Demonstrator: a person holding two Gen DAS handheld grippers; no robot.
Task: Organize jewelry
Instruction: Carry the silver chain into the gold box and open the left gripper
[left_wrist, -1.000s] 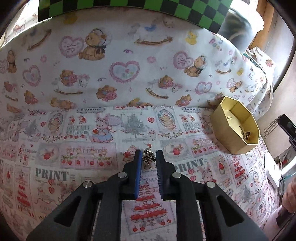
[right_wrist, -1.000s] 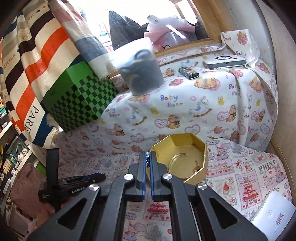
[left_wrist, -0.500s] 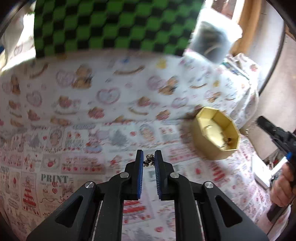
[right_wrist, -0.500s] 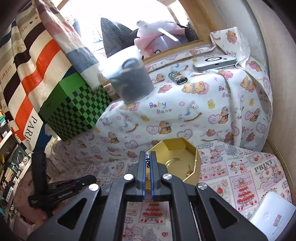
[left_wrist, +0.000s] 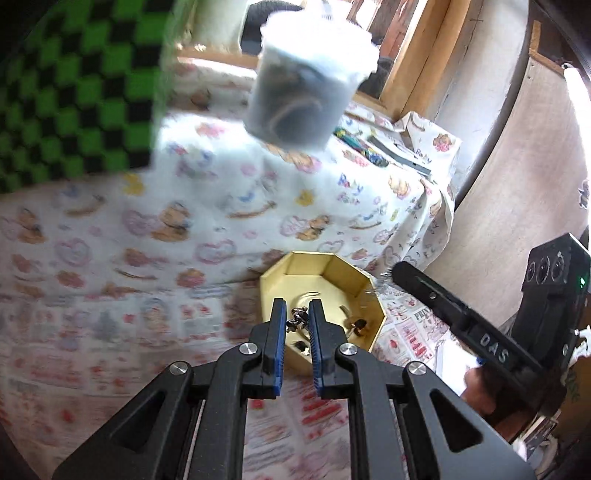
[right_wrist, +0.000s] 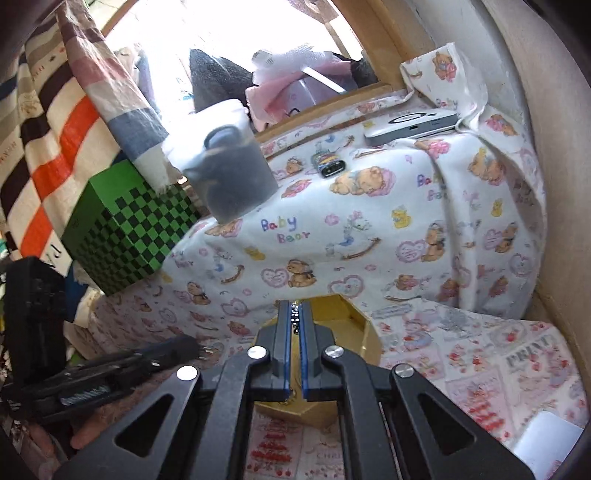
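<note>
- Left gripper (left_wrist: 297, 314) pinches a small silver trinket (left_wrist: 298, 318) above the gold octagonal box (left_wrist: 364, 291), which sits at its twelve o'clock.
- Right gripper (right_wrist: 294, 314) is clamped on a dark beaded piece (right_wrist: 294, 313), with the box at its twelve o'clock.

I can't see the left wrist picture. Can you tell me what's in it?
The left gripper pinches a small silvery trinket above an open gold octagonal box on cartoon-print cloth. The right gripper pokes in beside the box.
</note>
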